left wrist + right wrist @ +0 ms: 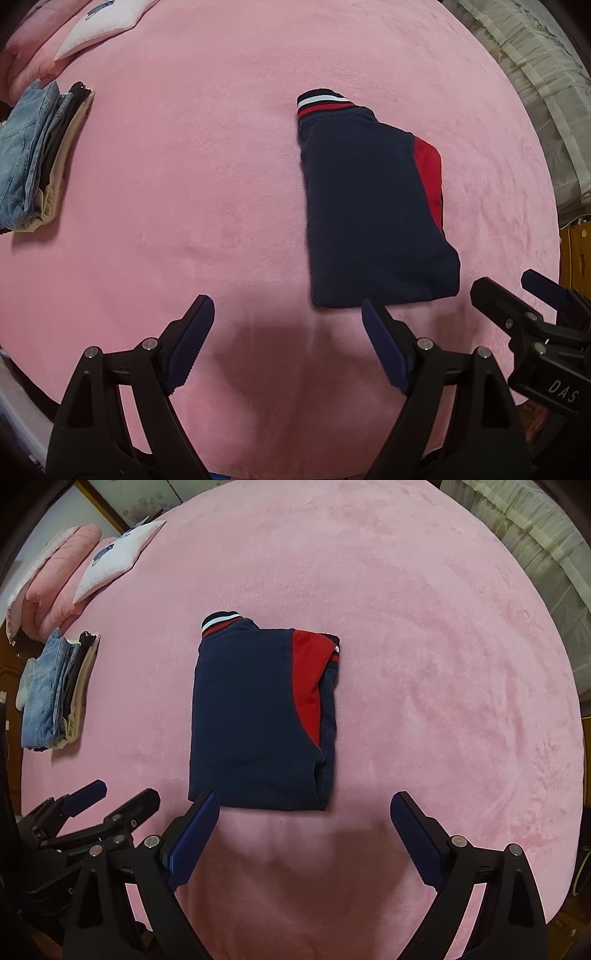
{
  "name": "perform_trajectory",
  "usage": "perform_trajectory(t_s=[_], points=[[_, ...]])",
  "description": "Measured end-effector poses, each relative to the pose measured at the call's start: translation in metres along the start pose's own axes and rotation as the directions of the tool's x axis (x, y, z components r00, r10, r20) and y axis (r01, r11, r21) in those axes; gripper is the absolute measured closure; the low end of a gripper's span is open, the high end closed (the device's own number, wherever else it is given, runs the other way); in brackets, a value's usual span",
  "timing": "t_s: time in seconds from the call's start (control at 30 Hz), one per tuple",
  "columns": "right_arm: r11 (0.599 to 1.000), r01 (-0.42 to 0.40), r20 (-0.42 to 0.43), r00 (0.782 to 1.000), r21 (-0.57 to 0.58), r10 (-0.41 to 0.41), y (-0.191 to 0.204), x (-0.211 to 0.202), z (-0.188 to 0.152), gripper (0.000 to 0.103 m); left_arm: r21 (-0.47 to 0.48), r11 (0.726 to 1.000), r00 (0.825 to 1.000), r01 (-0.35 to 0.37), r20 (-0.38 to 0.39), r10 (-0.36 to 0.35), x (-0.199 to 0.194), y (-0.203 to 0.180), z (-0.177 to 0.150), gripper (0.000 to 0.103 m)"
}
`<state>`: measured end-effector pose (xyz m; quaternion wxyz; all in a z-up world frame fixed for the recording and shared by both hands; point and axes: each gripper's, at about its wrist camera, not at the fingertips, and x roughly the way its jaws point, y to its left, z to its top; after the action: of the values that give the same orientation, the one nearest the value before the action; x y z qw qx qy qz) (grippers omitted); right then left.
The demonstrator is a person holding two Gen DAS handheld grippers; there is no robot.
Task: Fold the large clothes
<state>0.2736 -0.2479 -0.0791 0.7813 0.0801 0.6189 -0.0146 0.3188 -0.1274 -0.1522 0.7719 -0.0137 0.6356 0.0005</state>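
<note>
Garment (pixel 255 716): navy with a red panel and a striped red-white-navy ribbed band, folded into a compact rectangle, lying flat on the pink bed cover (pixel 424 646). Ribbed band sits at the far left corner of the fold; red panel runs along the right side. In the left wrist view the same garment (pixel 369 206) lies ahead and to the right of that camera.

Left hand-held gripper (pixel 288 314): jaws spread wide, nothing between them, only bare pink cover below. Its right finger tip overlaps the near edge of the garment in that view; whether it touches the cloth cannot be told.

Right hand-held gripper (pixel 304 805): jaws spread wide, empty. The near edge of the garment lies just beyond the fingertips, the left fingertip over the near left corner in the picture; contact cannot be told.

Both grippers sit side by side at the near edge, each visible in the other's view.

Stack of folded clothes (pixel 59 690), denim on top, lies well apart to the left. Pillows (pixel 110 561) lie at the far left corner of the bed.
</note>
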Motion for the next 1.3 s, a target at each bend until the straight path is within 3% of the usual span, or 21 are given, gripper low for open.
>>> perform_trajectory(t_s=[0.4,0.5,0.57,0.7,0.8,0.97,1.07,1.13,1.2,1.23,1.3], points=[[1.000,0.010,-0.034,0.999,-0.007,-0.010,-0.004,0.014,0.006,0.007,-0.006,1.000,1.000,0.008,-0.024,-0.008,0.017,0.000,0.012,0.023],[1.000,-0.009,-0.049,0.999,0.015,0.009,-0.012,0.026,0.008,0.007,-0.018,0.998,0.998,0.055,-0.037,-0.056,0.031,0.003,0.016,0.023],[0.997,-0.058,-0.058,0.996,0.056,0.062,-0.022,0.037,0.011,0.007,-0.024,0.992,0.991,0.126,-0.044,-0.127,0.046,0.006,0.020,0.023],[0.953,-0.260,-0.051,0.961,0.157,0.271,-0.049,0.078,0.018,0.007,-0.058,0.966,0.961,0.252,-0.101,-0.256,0.081,0.013,0.034,0.023],[0.931,-0.314,-0.028,0.945,0.185,0.325,-0.065,0.101,0.022,0.007,-0.074,0.948,0.941,0.310,-0.120,-0.317,0.099,0.017,0.044,0.023],[0.825,-0.486,0.012,0.863,0.290,0.504,-0.095,0.134,0.028,0.008,-0.133,0.891,0.883,0.435,-0.133,-0.451,0.124,0.025,0.055,0.020],[0.792,-0.535,0.018,0.832,0.295,0.555,-0.099,0.146,0.032,0.008,-0.189,0.862,0.854,0.470,-0.147,-0.498,0.137,0.032,0.059,0.016],[0.769,-0.572,0.024,0.806,0.286,0.591,-0.097,0.152,0.035,0.014,-0.208,0.846,0.839,0.490,-0.149,-0.523,0.142,0.035,0.060,0.016],[0.751,-0.596,0.031,0.789,0.286,0.614,-0.098,0.155,0.037,0.042,-0.211,0.840,0.834,0.499,-0.145,-0.532,0.144,0.036,0.063,0.017],[0.735,-0.603,0.035,0.780,0.309,0.625,-0.098,0.159,0.039,0.044,-0.210,0.837,0.833,0.505,-0.137,-0.536,0.143,0.036,0.064,0.021],[0.724,-0.605,0.038,0.775,0.331,0.631,-0.098,0.162,0.041,0.048,-0.203,0.810,0.810,0.550,-0.107,-0.577,0.140,0.038,0.065,0.041]])
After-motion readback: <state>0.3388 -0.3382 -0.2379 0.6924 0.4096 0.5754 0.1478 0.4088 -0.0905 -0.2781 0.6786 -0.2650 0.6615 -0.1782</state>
